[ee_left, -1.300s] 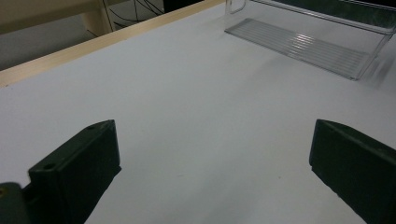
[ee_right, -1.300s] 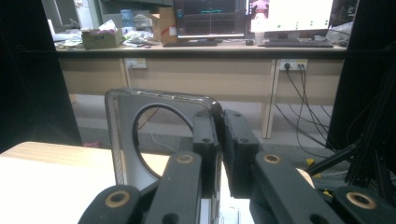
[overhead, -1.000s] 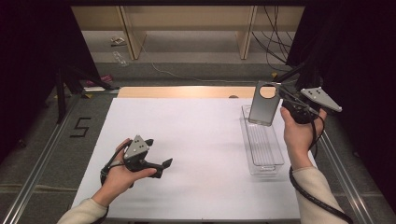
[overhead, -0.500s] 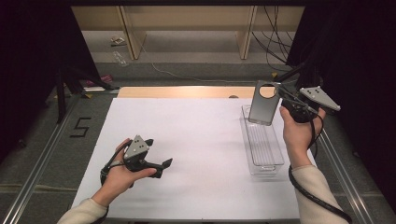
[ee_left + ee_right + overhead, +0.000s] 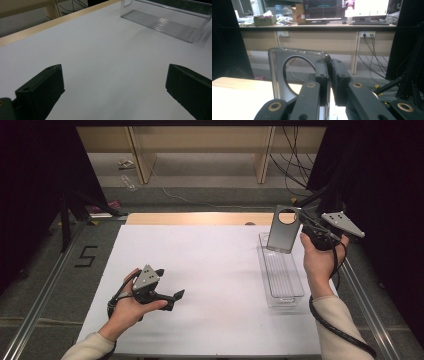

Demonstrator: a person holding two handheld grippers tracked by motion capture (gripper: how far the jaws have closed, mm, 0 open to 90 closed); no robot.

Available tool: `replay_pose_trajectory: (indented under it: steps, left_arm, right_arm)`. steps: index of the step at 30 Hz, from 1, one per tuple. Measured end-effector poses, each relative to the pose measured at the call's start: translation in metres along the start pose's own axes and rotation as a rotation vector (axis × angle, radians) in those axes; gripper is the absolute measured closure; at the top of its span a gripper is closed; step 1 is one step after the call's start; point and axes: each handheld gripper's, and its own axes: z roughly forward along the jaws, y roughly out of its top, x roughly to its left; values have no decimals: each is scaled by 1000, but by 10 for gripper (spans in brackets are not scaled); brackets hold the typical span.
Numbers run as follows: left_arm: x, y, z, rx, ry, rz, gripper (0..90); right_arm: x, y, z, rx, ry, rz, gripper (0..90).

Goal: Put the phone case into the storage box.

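In the high view, the right hand-held gripper [image 5: 303, 225] is clenched on the edge of a flat grey metal plate with a round hole [image 5: 283, 235], holding it upright in the air above the far end of a clear plastic bin [image 5: 281, 276] on the white worktop [image 5: 215, 270]. The left hand-held gripper [image 5: 172, 297] rests low over the worktop, well apart from the bin, grasping nothing.

The left gripper view shows its jaws spread wide over bare worktop, with the clear plastic bin [image 5: 165, 23] farther off.

In the right gripper view, the jaws pinch the metal plate [image 5: 277, 75] at its side edge beside the hole. The plate looks stiff, thin and smooth, so it could pivot or slip; an edge grip near the middle should steady it.
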Motion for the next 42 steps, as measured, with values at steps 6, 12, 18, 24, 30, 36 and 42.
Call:
replay_pose_trajectory:
  steps: [6, 12, 18, 24, 30, 36, 42]
  left_arm:
    - [0, 0, 0, 0, 0, 0, 13]
    - [0, 0, 0, 0, 1, -1, 13]
    - [0, 0, 0, 0, 1, -1, 13]
    - [0, 0, 0, 0, 0, -1, 13]
    - [0, 0, 0, -1, 0, 0, 14]
    - [0, 0, 0, 0, -2, -1, 15]
    - [0, 0, 0, 0, -2, -3, 15]
  right_arm:
    - [0, -1, 2, 1, 0, -4, 846]
    - [-1, -1, 4, 2, -2, -7, 846]
    - [-2, -1, 6, 4, -6, -5, 846]
    - [-2, -1, 8, 3, -5, -6, 845]
    - [-3, -1, 8, 2, -8, -3, 845]
    - [-3, -2, 11, 9, -8, -6, 845]
    - [-3, -3, 13, 10, -8, -9, 845]
